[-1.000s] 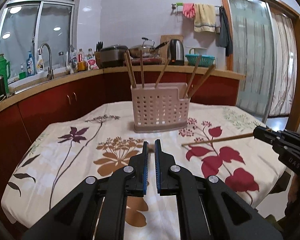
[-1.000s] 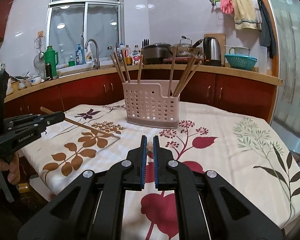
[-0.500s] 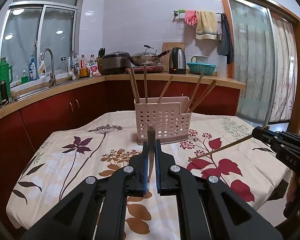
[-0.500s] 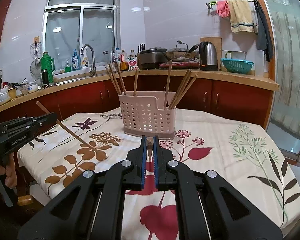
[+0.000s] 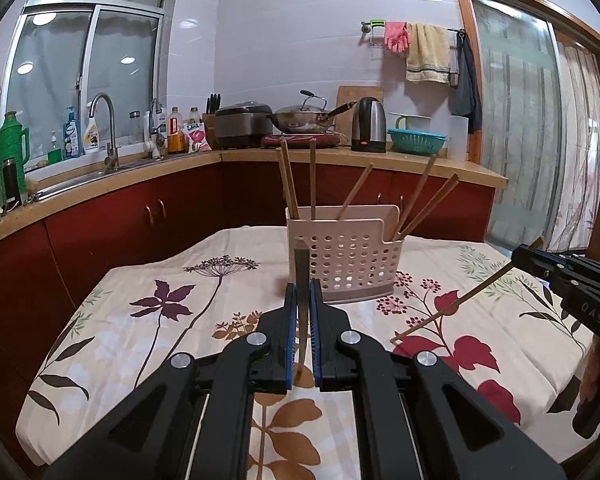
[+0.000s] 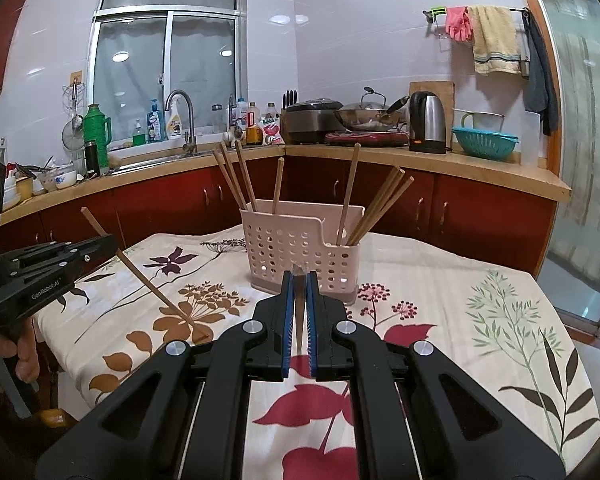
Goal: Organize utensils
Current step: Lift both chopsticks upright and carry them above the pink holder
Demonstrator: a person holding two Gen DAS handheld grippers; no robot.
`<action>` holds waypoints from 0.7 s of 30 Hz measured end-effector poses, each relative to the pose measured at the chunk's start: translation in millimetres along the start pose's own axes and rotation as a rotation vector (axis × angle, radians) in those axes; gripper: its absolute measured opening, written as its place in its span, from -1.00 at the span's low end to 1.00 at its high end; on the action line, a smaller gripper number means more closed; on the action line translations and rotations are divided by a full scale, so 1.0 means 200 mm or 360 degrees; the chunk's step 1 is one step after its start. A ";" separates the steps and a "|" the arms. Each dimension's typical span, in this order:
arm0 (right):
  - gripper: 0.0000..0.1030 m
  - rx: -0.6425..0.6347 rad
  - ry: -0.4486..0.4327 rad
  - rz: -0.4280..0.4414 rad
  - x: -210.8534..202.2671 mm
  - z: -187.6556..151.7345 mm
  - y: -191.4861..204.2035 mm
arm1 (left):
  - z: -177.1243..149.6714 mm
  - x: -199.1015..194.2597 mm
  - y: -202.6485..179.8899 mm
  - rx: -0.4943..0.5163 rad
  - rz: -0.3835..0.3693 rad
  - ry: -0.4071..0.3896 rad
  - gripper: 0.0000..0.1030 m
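Observation:
A pale pink perforated utensil holder stands on the flowered tablecloth with several wooden chopsticks upright in it; it also shows in the right wrist view. My left gripper is shut on a wooden chopstick, seen end-on; in the right wrist view that chopstick slants down to the cloth. My right gripper is shut on another chopstick; in the left wrist view this chopstick slants down from the right gripper.
The table has a flowered cloth hanging over its edges. Red cabinets and a wooden counter with kettle, wok, sink and bottles run behind. A glass door is at the right.
Both grippers have risen and tilted, lifting their chopsticks off the cloth at the held ends. The holder now sits lower and closer in both views.

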State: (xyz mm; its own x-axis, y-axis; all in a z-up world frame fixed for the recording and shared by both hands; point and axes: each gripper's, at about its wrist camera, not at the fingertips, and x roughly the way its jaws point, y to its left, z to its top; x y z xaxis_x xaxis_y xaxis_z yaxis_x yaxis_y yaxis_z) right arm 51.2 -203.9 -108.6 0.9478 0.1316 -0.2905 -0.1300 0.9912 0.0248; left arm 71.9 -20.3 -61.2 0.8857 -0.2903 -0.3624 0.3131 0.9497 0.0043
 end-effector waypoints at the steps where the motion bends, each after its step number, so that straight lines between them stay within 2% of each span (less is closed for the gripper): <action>1: -0.87 -0.0002 0.0000 0.0001 0.01 0.01 0.00 | 0.01 0.01 0.01 -0.0002 0.0003 -0.0003 -0.87; 14: -0.87 0.0042 -0.0032 0.0024 0.08 0.08 -0.03 | 0.10 0.06 0.02 0.0001 -0.0013 -0.0046 -0.87; 21: -0.87 0.0068 -0.0116 0.0043 0.04 0.21 -0.06 | 0.24 0.06 0.01 -0.0005 -0.0096 -0.0121 -0.87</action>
State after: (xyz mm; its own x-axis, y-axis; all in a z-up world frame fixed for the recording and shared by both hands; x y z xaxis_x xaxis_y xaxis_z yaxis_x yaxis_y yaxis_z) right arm 72.5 -214.8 -71.0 0.9630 0.1575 -0.2186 -0.1448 0.9868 0.0729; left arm 99.2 -26.9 -20.5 0.8886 -0.3552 -0.2904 0.3660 0.9305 -0.0183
